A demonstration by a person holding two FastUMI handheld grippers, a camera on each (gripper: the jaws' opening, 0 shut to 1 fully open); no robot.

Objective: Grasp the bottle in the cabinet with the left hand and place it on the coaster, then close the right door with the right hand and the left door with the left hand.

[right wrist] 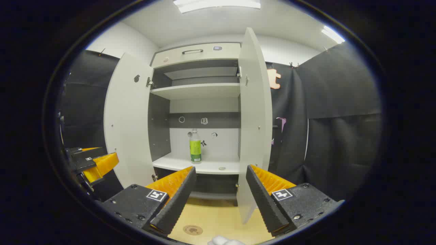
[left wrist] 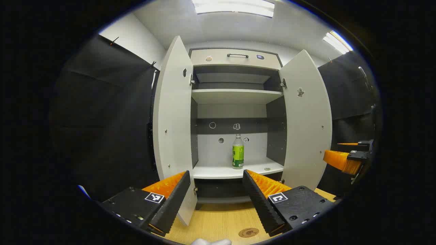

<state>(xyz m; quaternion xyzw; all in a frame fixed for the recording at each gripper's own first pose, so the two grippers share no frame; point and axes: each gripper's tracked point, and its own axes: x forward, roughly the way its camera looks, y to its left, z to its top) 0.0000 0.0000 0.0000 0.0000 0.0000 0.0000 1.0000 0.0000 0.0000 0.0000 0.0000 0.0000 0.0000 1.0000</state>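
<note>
- Two sets of jaws, both spread wide, both holding nothing: left gripper and right gripper, each held back from the cabinet above the counter.
- Step in hand, judged: the very first, the approach for the left-hand grasp; nothing of the task done yet.
- Just below and ahead of the left jaws: round coaster flat on the counter near the front edge, bare, well apart from the cabinet shelf.
- Farther out, framed between the left jaws: bottle upright on the lower shelf, roughly mid-width, free on both sides, a small round item lying to its right.
- Outermost: left door and right door both swung fully open.
- Next move, judged: straight advance of the left gripper between the doors, jaws kept wide until either side of the bottle's body, then closure; lift clear of the shelf lip before drawing back toward the coaster.
- Right gripper to stand by near the right door until bottle placed.
</note>
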